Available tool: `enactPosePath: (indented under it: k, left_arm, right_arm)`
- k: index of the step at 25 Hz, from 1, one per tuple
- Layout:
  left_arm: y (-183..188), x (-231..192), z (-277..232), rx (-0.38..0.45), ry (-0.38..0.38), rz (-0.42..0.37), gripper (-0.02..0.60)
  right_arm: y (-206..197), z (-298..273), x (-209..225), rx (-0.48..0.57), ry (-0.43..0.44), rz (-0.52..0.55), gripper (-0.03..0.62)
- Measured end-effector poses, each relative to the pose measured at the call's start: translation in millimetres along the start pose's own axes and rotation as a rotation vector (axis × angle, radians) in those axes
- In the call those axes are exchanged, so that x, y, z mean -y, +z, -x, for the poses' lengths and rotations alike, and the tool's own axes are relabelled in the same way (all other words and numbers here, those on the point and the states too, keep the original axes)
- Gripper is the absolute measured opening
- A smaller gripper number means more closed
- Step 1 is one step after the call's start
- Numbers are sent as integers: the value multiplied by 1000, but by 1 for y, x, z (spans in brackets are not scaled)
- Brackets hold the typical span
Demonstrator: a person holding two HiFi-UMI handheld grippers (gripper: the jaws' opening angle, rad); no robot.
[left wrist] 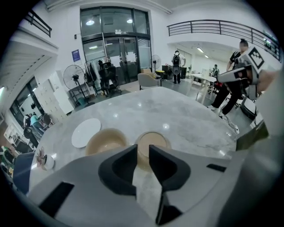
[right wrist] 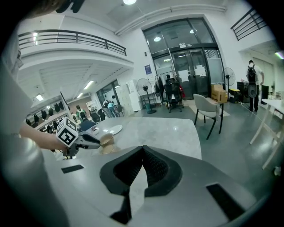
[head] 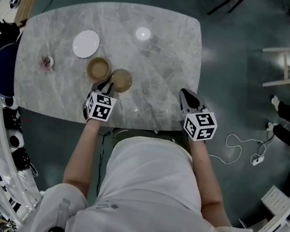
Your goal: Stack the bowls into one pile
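Note:
Two tan bowls stand side by side on the grey marble table (head: pixel 159 60), apart and both upright. The left bowl (head: pixel 98 69) (left wrist: pixel 106 139) is deeper. The right bowl (head: pixel 121 80) (left wrist: pixel 153 138) is shallower. My left gripper (head: pixel 106 85) (left wrist: pixel 143 148) sits at the right bowl's near rim, its jaws open by a narrow gap; the pads press on nothing. My right gripper (head: pixel 186 95) (right wrist: pixel 143 148) hovers over the table's near right edge, shut and empty, far from both bowls.
A white plate (head: pixel 86 43) (left wrist: pixel 85 132) lies behind the left bowl. A small white disc (head: pixel 143 33) sits farther back, and a small pinkish object (head: pixel 46 62) near the table's left edge. Chairs and people stand around the hall.

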State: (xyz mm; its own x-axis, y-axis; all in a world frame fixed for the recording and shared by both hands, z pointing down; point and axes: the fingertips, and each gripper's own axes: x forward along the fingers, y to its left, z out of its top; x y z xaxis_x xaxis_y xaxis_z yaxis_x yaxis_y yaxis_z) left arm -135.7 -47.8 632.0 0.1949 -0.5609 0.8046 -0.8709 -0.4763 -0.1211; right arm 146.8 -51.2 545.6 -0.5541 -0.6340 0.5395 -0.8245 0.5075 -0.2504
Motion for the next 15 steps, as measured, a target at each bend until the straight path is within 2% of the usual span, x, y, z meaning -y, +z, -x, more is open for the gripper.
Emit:
enactPosePath:
  k: [6,9,12,15]
  left_arm:
    - [-11,14,-2,23,-30,96,132]
    - [-11,16,-6,46,-31,152,201]
    - [-15,21,-12,30,-44,195,295]
    - [-20,22,-20,20,-45,221,342]
  right_arm:
    - [-4,-2,-2,-22,24,22,9]
    - [-7,1,1,-33,21,28,9]
    - [-8,5,5,-39,12,31,9]
    - [-10,9,7,-44,1,32,9]
